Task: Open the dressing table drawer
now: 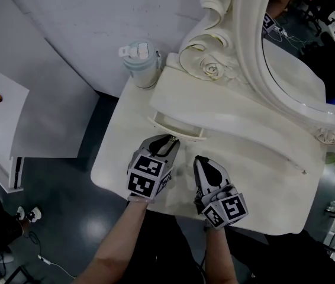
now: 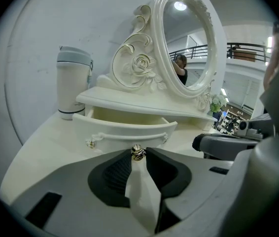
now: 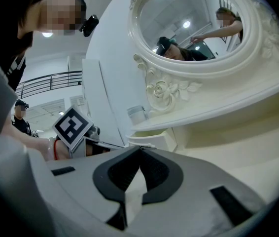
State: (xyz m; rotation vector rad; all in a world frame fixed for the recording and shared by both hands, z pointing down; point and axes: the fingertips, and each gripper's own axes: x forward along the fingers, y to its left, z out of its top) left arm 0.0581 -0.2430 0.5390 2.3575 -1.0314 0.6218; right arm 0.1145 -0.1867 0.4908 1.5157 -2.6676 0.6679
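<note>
The drawer point(image 1: 176, 126) is sitting partly pulled out beneath the shelf point(image 1: 232, 114), its inside mostly hidden. You are pinching its small gold knob point(image 2: 138, 152) with your left hand-held gripper point(image 1: 171, 139), jaws partway closed on it. Your right hand-held gripper point(image 1: 198, 160) is hanging over the worktop point(image 1: 262, 182) beside it, jaws together on nothing. The mirror point(image 1: 292, 52) is running off frame.

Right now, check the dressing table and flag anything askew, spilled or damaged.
Nothing stands out. The drawer is partly pulled out beneath the shelf, but the left gripper is shut on its gold knob, so that fits the job. The tumbler stands upright beside the shelf. No spill or damage shows.
</note>
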